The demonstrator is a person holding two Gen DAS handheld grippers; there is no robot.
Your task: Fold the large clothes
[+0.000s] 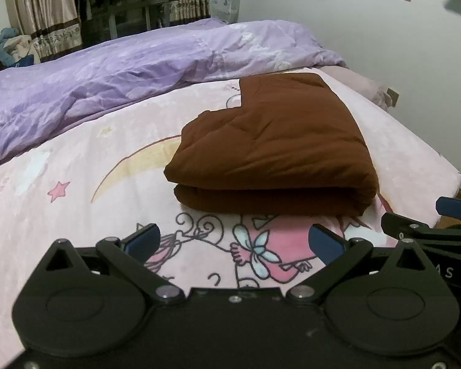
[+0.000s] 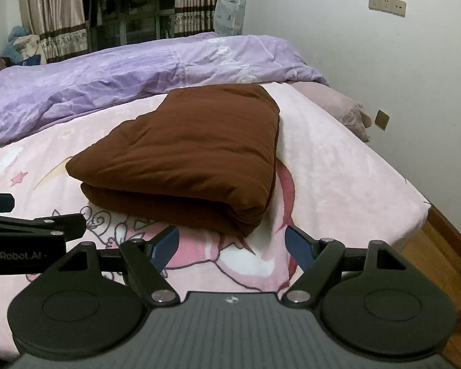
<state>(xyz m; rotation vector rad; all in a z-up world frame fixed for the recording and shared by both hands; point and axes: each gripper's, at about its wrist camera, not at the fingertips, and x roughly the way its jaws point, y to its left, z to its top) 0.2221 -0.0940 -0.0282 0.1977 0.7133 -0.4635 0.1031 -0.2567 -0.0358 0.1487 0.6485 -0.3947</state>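
- Our left gripper (image 1: 235, 243) hovers just short of the bed's near edge with its blue fingers (image 1: 144, 238) spread wide and nothing between them.
- Ahead of us the brown garment (image 1: 273, 150) lies folded into a thick stack on the pink cartoon bedsheet (image 1: 76, 190), toward the bed's right edge, with its rounded fold facing us.
- We judge it soft, padded and bulky, light for its size, and likely to slump or spring open if lifted by one layer.
- We would take hold at the near fold, one gripper toward each near corner, pinching all layers together.
- Behind it, the purple duvet (image 1: 107, 73) is bunched along the bed's far side, apart from the stack's near part.
- Our right gripper (image 2: 232, 247) also hangs empty, fingers wide apart, near the stack's right near corner without touching it.
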